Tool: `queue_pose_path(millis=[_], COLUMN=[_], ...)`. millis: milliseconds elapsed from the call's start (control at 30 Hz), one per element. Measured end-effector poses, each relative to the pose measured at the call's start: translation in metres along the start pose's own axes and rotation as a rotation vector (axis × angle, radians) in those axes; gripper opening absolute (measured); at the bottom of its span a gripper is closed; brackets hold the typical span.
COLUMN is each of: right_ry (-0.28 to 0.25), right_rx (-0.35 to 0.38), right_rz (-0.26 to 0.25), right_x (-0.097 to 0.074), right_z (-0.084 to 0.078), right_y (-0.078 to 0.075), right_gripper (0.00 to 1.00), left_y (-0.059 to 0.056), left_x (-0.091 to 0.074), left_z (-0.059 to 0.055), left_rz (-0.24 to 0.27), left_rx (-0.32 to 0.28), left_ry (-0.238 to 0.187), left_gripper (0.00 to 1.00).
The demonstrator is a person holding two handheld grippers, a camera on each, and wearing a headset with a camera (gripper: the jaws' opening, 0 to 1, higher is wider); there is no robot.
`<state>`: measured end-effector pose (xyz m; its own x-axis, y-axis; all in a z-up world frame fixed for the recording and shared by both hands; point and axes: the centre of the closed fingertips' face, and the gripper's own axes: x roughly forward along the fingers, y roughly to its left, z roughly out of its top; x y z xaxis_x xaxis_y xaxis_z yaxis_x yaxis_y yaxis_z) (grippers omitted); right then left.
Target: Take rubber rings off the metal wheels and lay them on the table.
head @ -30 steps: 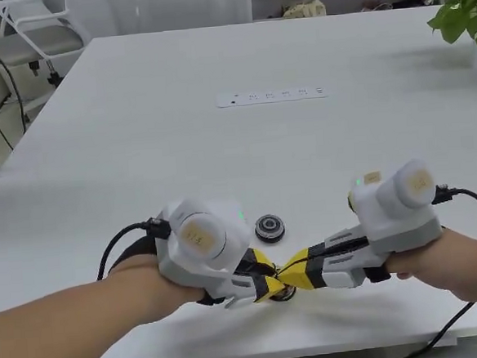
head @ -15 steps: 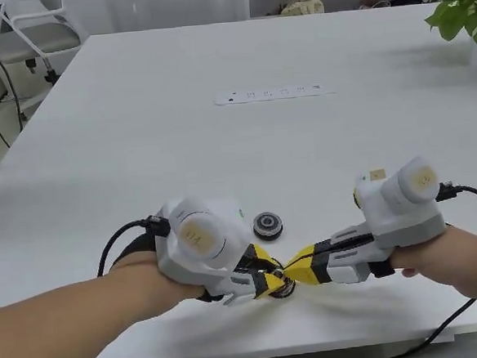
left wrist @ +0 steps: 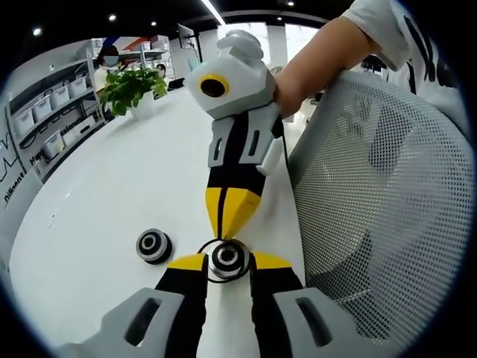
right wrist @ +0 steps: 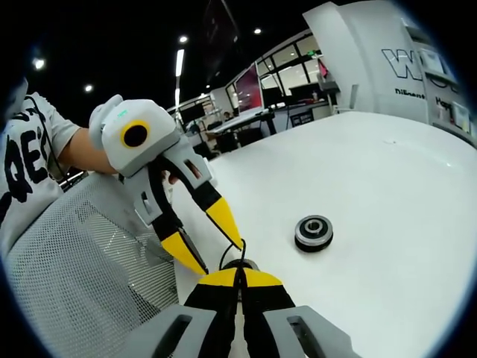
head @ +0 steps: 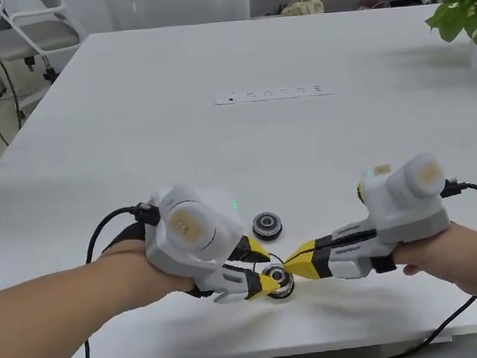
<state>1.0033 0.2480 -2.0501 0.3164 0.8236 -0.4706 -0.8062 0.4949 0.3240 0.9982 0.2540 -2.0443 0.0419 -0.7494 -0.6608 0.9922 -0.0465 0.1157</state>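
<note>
A small metal wheel [head: 279,280] sits near the table's front edge, held between the yellow tips of my left gripper [head: 268,273]. In the left gripper view the wheel [left wrist: 229,258] lies between the two jaws, with a thin black rubber ring [left wrist: 223,281] loose around it. My right gripper [head: 290,265] comes in from the right, and its shut tips [left wrist: 223,227] pinch the ring at the wheel's far side. A second wheel [head: 267,224] with its black ring on lies flat just behind, apart from both grippers.
A white power strip [head: 272,94] lies mid-table, far behind the work. A green plant [head: 459,0] stands at the back right and an office chair [head: 31,29] at the back left. The table's front edge [head: 259,350] runs just below the grippers.
My left gripper has rolled and shifted a little left, so the held wheel now shows plainly. The right gripper has stayed at the wheel, drawn back slightly right.
</note>
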Motion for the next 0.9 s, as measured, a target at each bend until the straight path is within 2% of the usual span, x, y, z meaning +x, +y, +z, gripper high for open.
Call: queue_pose_path(millis=[233, 400, 533, 900], right_ry=[-0.011, -0.024, -0.034, -0.058], right_rx=[0.006, 0.003, 0.003, 0.003], right_rz=[0.003, 0.011, 0.009, 0.007], right_x=[-0.001, -0.002, -0.002, -0.002], right_z=[0.006, 0.013, 0.016, 0.032], right_y=[0.005, 0.011, 0.009, 0.010], right_gripper=[0.00, 0.00, 0.00, 0.00], left_y=[0.005, 0.008, 0.010, 0.012], left_x=[-0.018, -0.033, -0.044, -0.077], left_z=[0.007, 0.006, 0.006, 0.003], left_rz=[0.026, 0.050, 0.057, 0.109], left_rx=[-0.044, -0.063, -0.116, -0.172], left_ry=[-0.052, -0.074, -0.100, -0.144], left_gripper=[0.23, 0.27, 0.33, 0.48])
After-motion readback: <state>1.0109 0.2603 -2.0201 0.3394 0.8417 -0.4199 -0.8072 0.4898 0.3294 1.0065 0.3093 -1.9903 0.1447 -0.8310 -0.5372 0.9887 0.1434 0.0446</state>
